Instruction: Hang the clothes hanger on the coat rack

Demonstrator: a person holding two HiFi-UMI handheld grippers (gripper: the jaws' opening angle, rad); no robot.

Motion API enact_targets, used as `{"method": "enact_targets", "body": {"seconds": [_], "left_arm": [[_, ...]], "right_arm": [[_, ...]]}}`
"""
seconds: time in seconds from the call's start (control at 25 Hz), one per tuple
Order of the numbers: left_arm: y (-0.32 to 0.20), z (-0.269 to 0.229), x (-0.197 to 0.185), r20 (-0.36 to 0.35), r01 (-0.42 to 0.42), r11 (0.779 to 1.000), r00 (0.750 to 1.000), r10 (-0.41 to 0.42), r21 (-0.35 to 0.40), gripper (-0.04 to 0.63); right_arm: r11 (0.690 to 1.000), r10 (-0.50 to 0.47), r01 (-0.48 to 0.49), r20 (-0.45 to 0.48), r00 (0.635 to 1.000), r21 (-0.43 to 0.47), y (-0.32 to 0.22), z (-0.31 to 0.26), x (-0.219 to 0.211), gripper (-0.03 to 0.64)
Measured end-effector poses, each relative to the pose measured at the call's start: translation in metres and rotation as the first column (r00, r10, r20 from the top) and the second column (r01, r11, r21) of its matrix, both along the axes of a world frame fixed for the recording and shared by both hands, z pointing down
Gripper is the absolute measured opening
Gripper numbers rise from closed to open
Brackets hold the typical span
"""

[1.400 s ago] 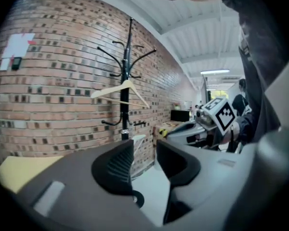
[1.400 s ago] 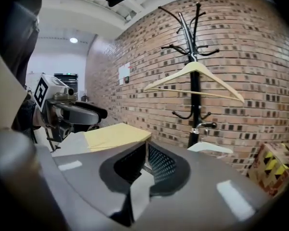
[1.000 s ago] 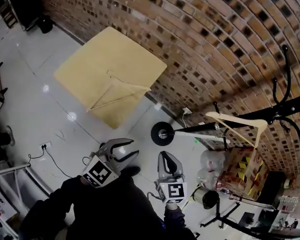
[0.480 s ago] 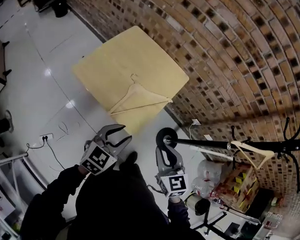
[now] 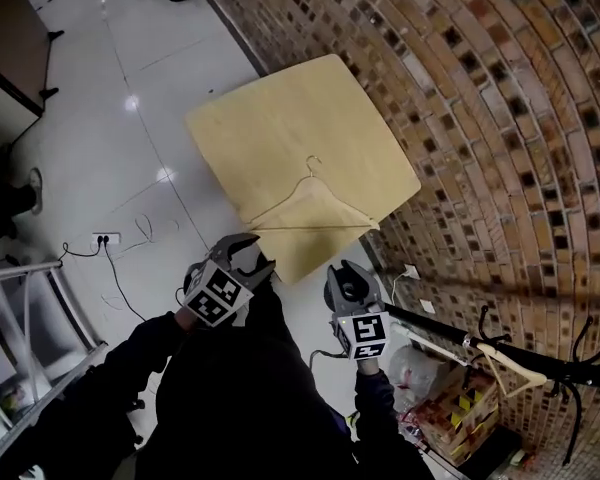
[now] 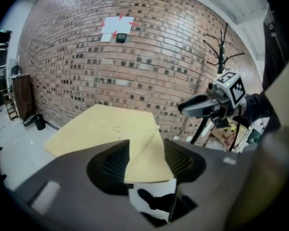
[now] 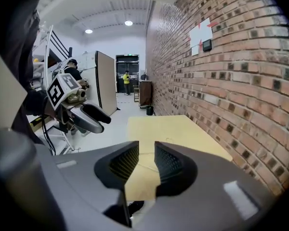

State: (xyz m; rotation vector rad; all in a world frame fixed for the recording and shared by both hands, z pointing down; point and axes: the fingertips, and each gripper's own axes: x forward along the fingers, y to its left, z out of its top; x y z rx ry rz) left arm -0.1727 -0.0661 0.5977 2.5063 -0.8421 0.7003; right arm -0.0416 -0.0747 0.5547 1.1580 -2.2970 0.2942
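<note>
Two empty grippers (image 5: 248, 252) (image 5: 348, 279) wider, nearer hanger (image 5: 310, 228)

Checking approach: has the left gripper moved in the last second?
Yes: the left gripper has neared the near edge of the table, its fingers just opening, nothing between them.

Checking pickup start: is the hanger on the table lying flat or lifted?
Lying flat. The hanger rests on the table, hook toward the table's middle, with nothing touching it.

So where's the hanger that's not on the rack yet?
Head view, centre: the wooden hanger lies flat on the yellow table, near the edge closest to you.
</note>
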Motion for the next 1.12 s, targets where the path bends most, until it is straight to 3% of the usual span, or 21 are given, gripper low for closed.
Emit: {"method": "enact_targets", "body": {"seconds": [0.28,0.4,0.56,0.72,0.88,1.04,1.12], "left_arm": [[-0.062,0.073,0.020,0.107,0.070,0.986,0.993,-0.054,-0.149,0.267],[-0.081,0.114,0.035,0.166,0.072,0.971,0.986,-0.034,-0.229,0.268],[-0.113,0.157,0.044,0.258,0.091,0.962,0.966,-0.022,-0.256,0.268],[-0.122,0.188,0.052,0.273,0.095,0.933,0.962,0.003,-0.346,0.268],[-0.124,0.206,0.055,0.300,0.109,0.919,0.954,0.011,-0.380,0.267],[-0.128,0.211,0.048,0.360,0.119,0.930,0.933,0.015,-0.346,0.201],[-0.127,0.213,0.045,0.404,0.087,0.942,0.913,0.055,-0.325,0.161]], "right_arm": [[0.975,-0.207,0.191,-0.157,0.966,-0.110,-0.084,0.087,0.018,0.129],[0.940,-0.323,0.280,-0.240,0.916,-0.194,-0.114,0.127,0.023,0.130],[0.884,-0.456,0.377,-0.327,0.828,-0.277,-0.149,0.174,0.029,0.158],[0.830,-0.538,0.427,-0.313,0.783,-0.357,-0.157,0.205,0.030,0.158],[0.797,-0.581,0.452,-0.306,0.754,-0.400,-0.163,0.225,0.032,0.156],[0.764,-0.620,0.468,-0.305,0.723,-0.443,-0.165,0.239,0.033,0.150],[0.739,-0.644,0.479,-0.290,0.708,-0.473,-0.162,0.242,0.031,0.121]]}}
